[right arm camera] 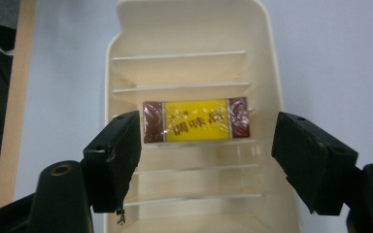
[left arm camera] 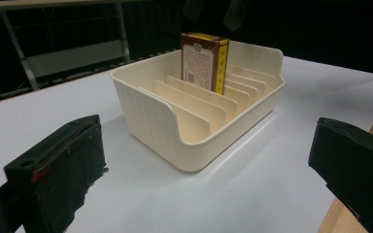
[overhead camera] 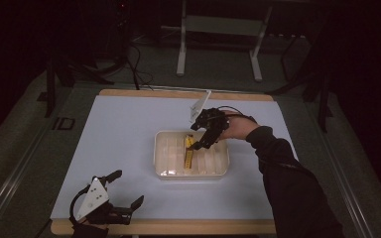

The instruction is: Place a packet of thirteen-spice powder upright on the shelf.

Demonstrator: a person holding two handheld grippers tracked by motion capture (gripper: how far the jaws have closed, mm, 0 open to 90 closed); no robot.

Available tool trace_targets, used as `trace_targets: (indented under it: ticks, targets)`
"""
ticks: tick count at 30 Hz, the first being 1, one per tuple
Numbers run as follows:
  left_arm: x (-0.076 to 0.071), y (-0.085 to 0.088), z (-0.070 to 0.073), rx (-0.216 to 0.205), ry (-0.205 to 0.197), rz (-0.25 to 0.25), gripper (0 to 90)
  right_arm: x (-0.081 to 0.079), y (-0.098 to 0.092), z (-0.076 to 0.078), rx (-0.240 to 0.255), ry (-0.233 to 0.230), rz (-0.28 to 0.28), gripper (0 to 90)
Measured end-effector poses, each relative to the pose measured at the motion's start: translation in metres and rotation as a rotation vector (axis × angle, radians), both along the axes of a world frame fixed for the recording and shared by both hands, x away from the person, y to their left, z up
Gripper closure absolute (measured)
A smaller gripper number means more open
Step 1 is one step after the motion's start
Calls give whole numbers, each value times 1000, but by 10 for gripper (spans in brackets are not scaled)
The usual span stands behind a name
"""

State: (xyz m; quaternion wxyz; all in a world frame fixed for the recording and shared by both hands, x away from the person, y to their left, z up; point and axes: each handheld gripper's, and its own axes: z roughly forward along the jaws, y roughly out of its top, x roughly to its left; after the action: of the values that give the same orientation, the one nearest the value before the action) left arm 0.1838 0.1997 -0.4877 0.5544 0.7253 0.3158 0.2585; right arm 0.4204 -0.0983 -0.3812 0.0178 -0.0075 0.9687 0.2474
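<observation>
Upright in a middle slot of the cream divided tray (overhead camera: 163, 161) on the desk (overhead camera: 119, 129) stands a yellow-and-maroon box (right arm camera: 195, 120). Above it hangs the right gripper (overhead camera: 202, 140), jaws wide apart, clear of the box. Near the desk's near-left corner, the left gripper (overhead camera: 124, 191) rests with jaws wide, empty.

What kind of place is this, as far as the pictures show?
Probably a lab or a recording room, not a home: a dark room, a white-topped table bearing a cream divider tray with one box, and metal frame legs behind it.
</observation>
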Motion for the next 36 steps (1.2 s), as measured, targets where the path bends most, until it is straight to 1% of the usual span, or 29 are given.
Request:
trace_targets:
  ticks: [3, 4, 7, 8, 9, 10, 12, 13, 14, 15, 16, 17, 18, 19, 20, 21, 22, 24, 26, 27, 28, 29, 30, 31, 32, 33, 34, 36]
  targets:
    - [0, 0, 0, -1, 2, 1, 0, 0, -3, 3, 3, -7, -8, 261]
    - [0, 0, 0, 0, 3, 1, 0, 0, -7, 7, 17, -10, -20, 256]
    - [0, 0, 0, -2, 5, -2, 0, -1, -9, 10, 24, -16, -24, 256]
    - [0, 0, 0, -3, 6, -5, 0, -1, -12, 12, 35, -18, -36, 256]
    - [0, 0, -1, -4, 7, -8, 0, -1, -13, 13, 39, -10, -40, 256]
    - [1, 0, -1, -3, 8, -10, 0, -1, -13, 13, 39, -10, -40, 256]
    - [1, -1, -1, -1, 10, -11, 0, -1, -16, 16, 33, -24, -52, 255]
    - [1, -1, -1, 0, 11, -10, 0, -1, -19, 17, 33, -31, -70, 187]
    - [1, 0, -1, 2, 13, -8, 0, -1, -19, 17, 33, -31, -70, 187]
    - [1, 0, -1, 0, 15, -7, 0, -1, -21, 18, 34, -30, -84, 177]
    - [1, 0, -1, -2, 18, -9, 0, -1, -25, 20, 45, -35, -98, 129]
    - [1, 0, -1, -2, 18, -9, 0, -1, -25, 20, 45, -35, -98, 129]
    - [1, 0, -2, -5, 19, -9, 0, -1, -27, 21, 48, -41, -109, 128]
    - [2, 0, -2, -6, 22, -9, 0, -1, -31, 23, 70, -40, -131, 114]
    - [2, 0, -2, -5, 25, -10, 0, 0, -33, 24, 89, -28, -143, 114]
    - [3, 0, -3, -2, 31, -10, 0, 1, -36, 24, 95, -23, -159, 113]
    - [3, 0, -3, -2, 31, -10, 0, 1, -36, 24, 95, -23, -159, 113]
    - [3, 0, -3, 0, 36, -8, 0, 4, -42, 23, 105, -17, -190, 113]
    - [4, 0, -4, 2, 39, -8, 0, 6, -46, 22, 109, -17, -210, 113]
    - [4, -1, -4, 6, 39, -8, 0, 8, -53, 22, 124, -22, -238, 113]
    - [4, -1, -4, 7, 42, -7, 0, 8, -53, 22, 124, -22, -238, 113]
    - [5, -1, -5, 11, 51, -7, 0, 10, -59, 23, 149, -31, -269, 113]
    - [5, -1, -5, 11, 51, -7, 0, 10, -59, 23, 149, -31, -269, 113]
    - [5, -1, -5, 12, 54, -7, 0, 11, -65, 24, 174, -34, -301, 113]
    - [5, -1, -5, 12, 56, -7, 0, 11, -65, 24, 174, -34, -301, 113]
    - [5, -1, -6, 11, 57, -5, 0, 12, -72, 25, 190, -20, -322, 113]
    - [5, -1, -6, 11, 57, -5, 0, 12, -72, 25, 190, -20, -322, 113]
    - [6, -1, -6, 11, 60, -3, 0, 12, -77, 24, 191, -34, -347, 113]
